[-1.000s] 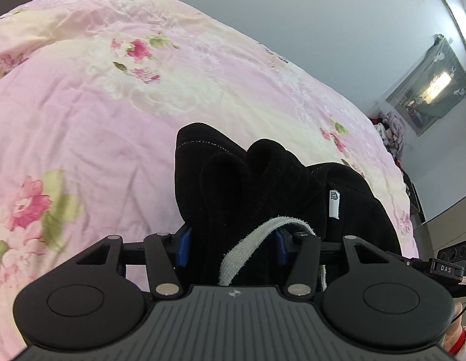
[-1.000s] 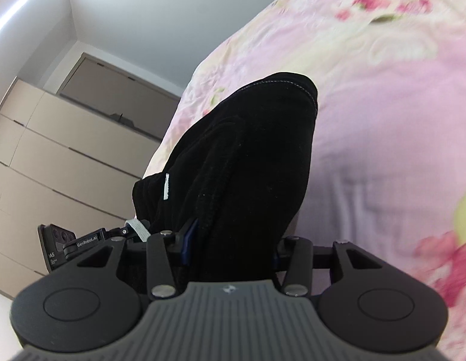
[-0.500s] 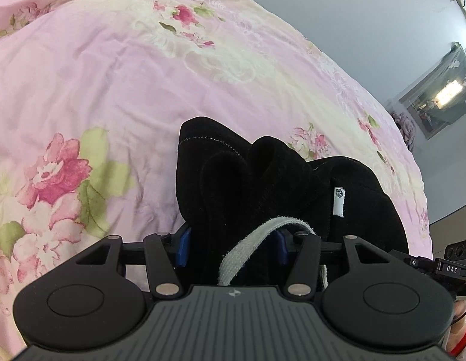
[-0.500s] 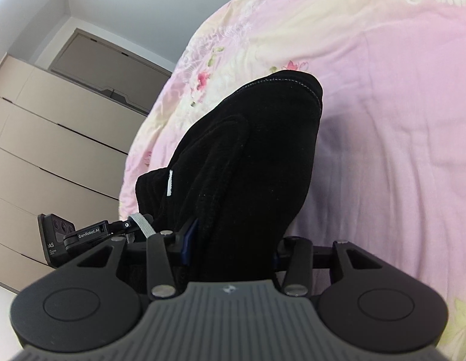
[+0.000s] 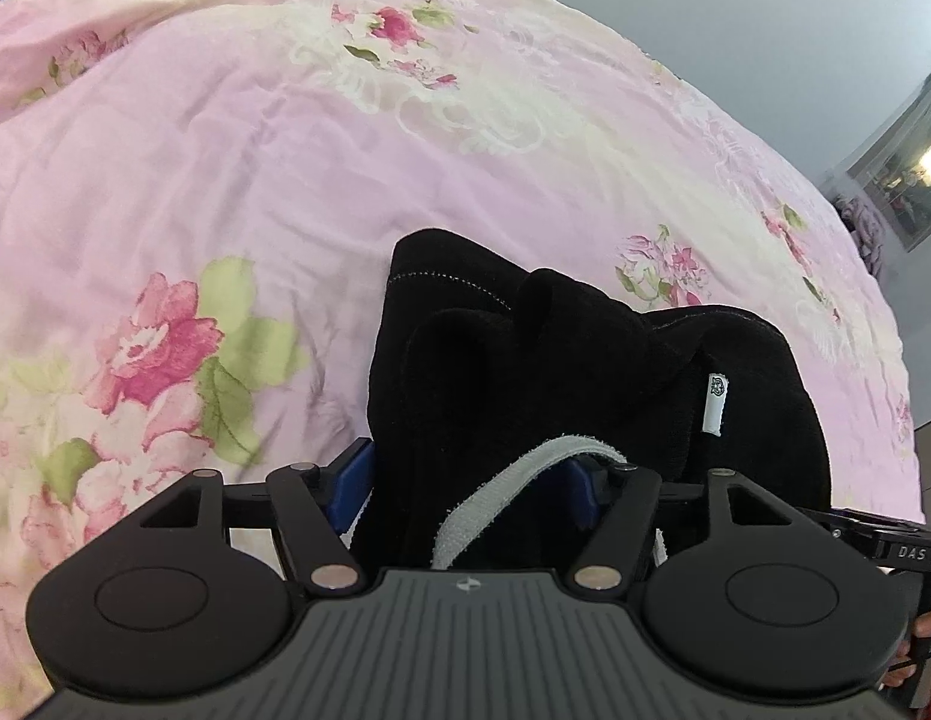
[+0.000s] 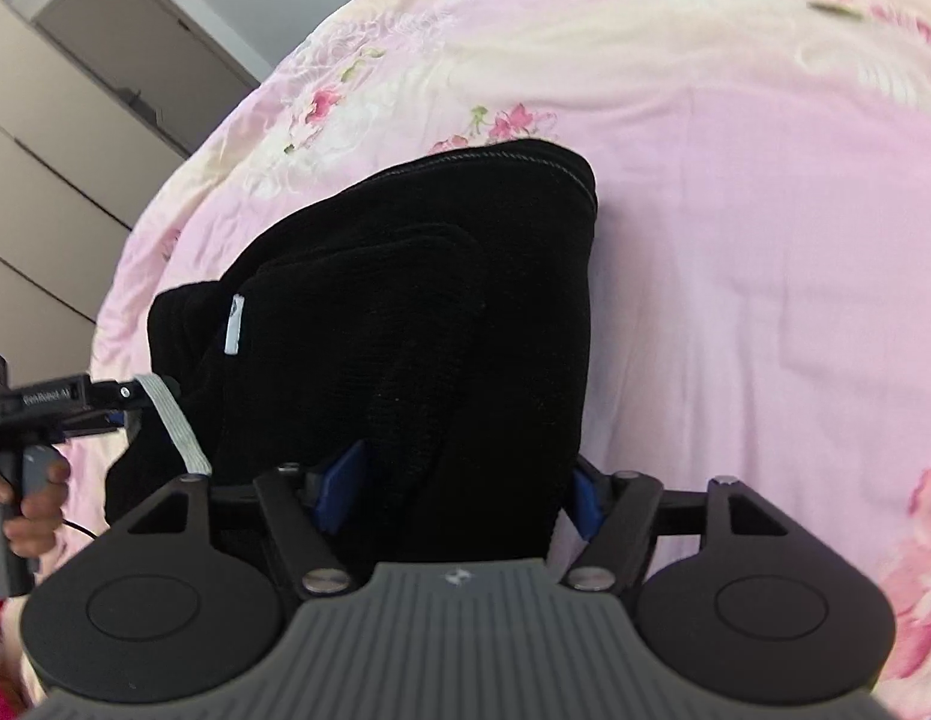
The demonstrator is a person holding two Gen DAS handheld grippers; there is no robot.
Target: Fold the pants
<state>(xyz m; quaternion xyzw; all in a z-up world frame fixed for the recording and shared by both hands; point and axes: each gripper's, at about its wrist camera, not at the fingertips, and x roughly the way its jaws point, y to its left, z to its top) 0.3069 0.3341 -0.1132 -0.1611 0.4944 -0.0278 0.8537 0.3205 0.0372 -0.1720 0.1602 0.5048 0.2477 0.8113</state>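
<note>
Black corduroy pants (image 5: 525, 372) hang bunched between both grippers above a pink floral bedspread (image 5: 195, 180). My left gripper (image 5: 471, 474) is shut on the pants' waist edge, with a grey drawstring (image 5: 501, 498) looping out between its blue pads. A white label (image 5: 714, 402) shows on the fabric. In the right wrist view the pants (image 6: 435, 312) fill the centre and my right gripper (image 6: 459, 492) is shut on them. The left gripper (image 6: 57, 402) and the hand holding it show at the left edge there.
The bedspread (image 6: 735, 210) covers the whole bed below. A beige wardrobe (image 6: 45, 180) stands behind the bed in the right wrist view. A grey wall and a window (image 5: 903, 180) lie past the bed's far right in the left wrist view.
Both grippers have tilted down toward the bed with the pants still held. More bedspread and less wall and wardrobe show now.
</note>
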